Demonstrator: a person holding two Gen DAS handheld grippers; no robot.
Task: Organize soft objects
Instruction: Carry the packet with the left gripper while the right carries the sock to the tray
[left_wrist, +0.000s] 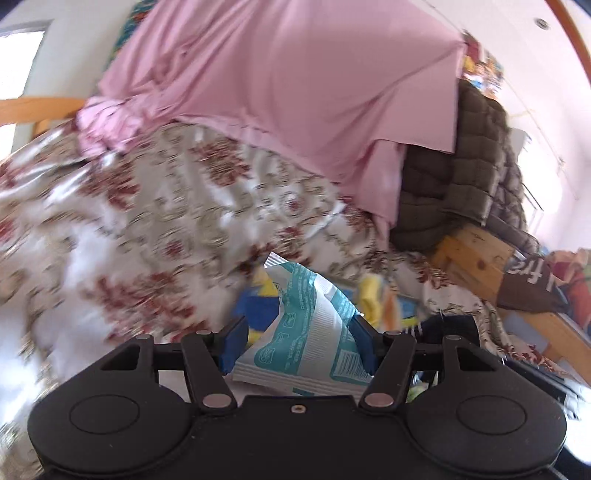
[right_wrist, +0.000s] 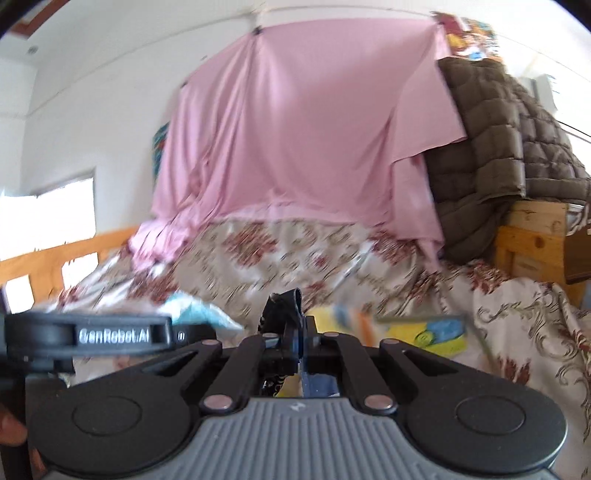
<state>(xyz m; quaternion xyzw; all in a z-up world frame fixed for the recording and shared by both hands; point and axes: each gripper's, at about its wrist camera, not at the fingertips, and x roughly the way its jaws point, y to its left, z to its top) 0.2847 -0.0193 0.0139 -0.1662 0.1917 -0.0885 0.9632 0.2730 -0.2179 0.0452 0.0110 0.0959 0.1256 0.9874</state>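
The big flowered bed cover (right_wrist: 295, 254) is the landmark. A pink sheet (right_wrist: 295, 125) hangs behind it, with its bottom edge on it. A brown puffy quilted blanket (right_wrist: 491, 155) is piled to the right of the sheet, on a wooden frame (right_wrist: 532, 236). A yellow and blue cloth (right_wrist: 436, 332) lies on the cover's near part.

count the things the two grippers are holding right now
2. The left gripper is shut on a teal and white packet. The right gripper is shut on a small black item, too blurred to identify. More could be hidden.
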